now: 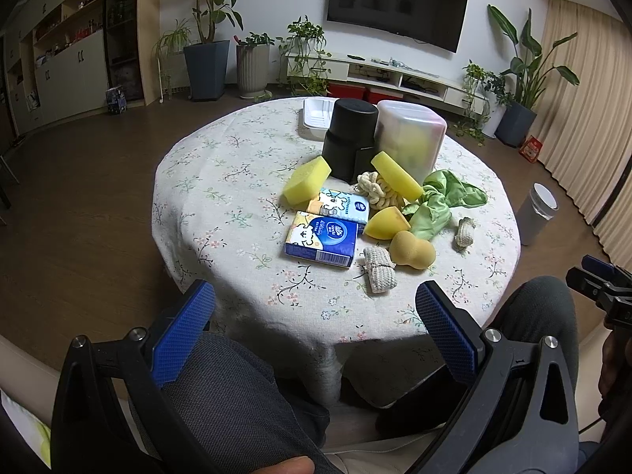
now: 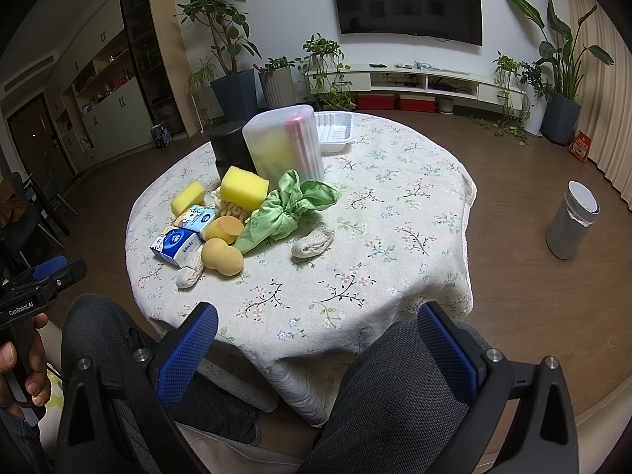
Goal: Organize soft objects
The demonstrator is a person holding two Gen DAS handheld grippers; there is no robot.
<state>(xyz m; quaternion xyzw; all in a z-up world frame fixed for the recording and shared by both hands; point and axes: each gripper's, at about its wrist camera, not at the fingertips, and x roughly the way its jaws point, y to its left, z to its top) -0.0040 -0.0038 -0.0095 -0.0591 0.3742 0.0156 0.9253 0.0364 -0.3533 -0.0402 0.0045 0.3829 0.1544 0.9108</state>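
Left wrist view: left gripper (image 1: 316,316) spread wide, nothing between the blue pads (image 1: 185,328), held low over a knee in grey trousers (image 1: 237,395), short of the round table (image 1: 221,166). Straight ahead of it, clustered soft items: two tissue packs (image 1: 322,239), yellow sponges (image 1: 306,179), a green cloth (image 1: 438,205), a tan gourd-shaped sponge (image 1: 410,247), a knitted roll (image 1: 379,270). Beyond those, a black container (image 1: 349,138) touching a frosted lidded box (image 1: 410,134). Right wrist view: right gripper (image 2: 316,345) likewise released and empty, near the table edge; green cloth (image 2: 284,213) ahead and left of it; white tray (image 2: 333,128) farthest back.
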